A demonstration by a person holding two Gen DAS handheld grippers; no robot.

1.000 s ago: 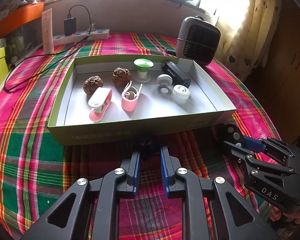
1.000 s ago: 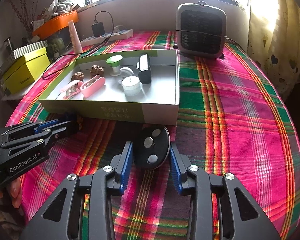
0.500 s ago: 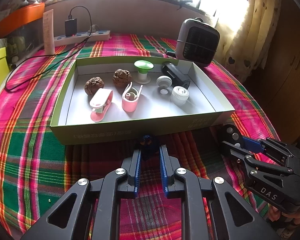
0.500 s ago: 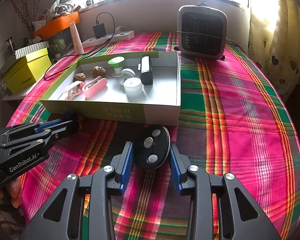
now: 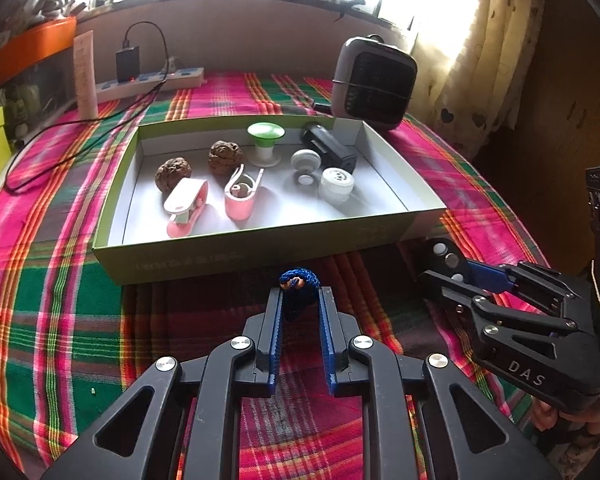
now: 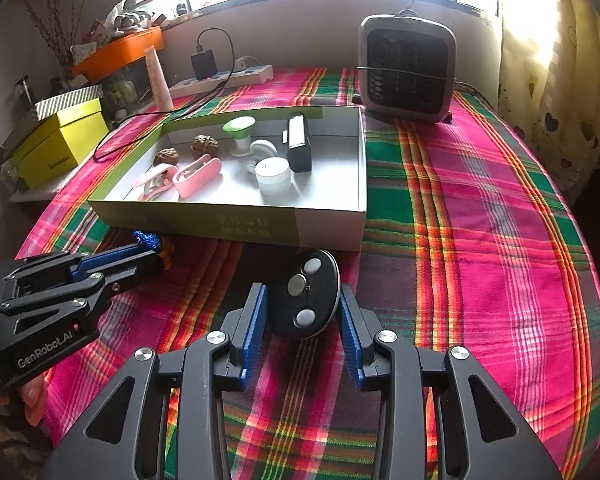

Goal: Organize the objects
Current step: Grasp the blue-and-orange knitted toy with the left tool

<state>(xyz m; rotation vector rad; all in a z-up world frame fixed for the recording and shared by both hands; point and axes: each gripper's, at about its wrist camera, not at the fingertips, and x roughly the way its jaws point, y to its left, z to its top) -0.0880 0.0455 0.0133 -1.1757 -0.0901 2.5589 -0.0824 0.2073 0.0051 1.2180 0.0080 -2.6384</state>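
My left gripper (image 5: 300,300) is shut on a small blue crocheted item (image 5: 299,285), held above the plaid cloth just in front of the green box (image 5: 260,246). My right gripper (image 6: 303,300) is shut on a black oval remote (image 6: 305,294) with three round buttons, also held in front of the box (image 6: 236,224). The remote shows at the right of the left wrist view (image 5: 446,258). The box holds two walnuts (image 5: 198,162), two pink clips (image 5: 212,200), a green-topped spool (image 5: 265,142), white round pieces (image 5: 320,172) and a black device (image 5: 329,146).
A grey heater (image 6: 406,74) stands behind the box at the back right. A power strip with a charger (image 6: 224,76) and a cable lie at the back left, beside a cream tube (image 6: 158,78). A yellow-green box (image 6: 62,148) sits off the left edge.
Both grippers have risen a little with their loads and the box now looks farther away. The grips have not changed.
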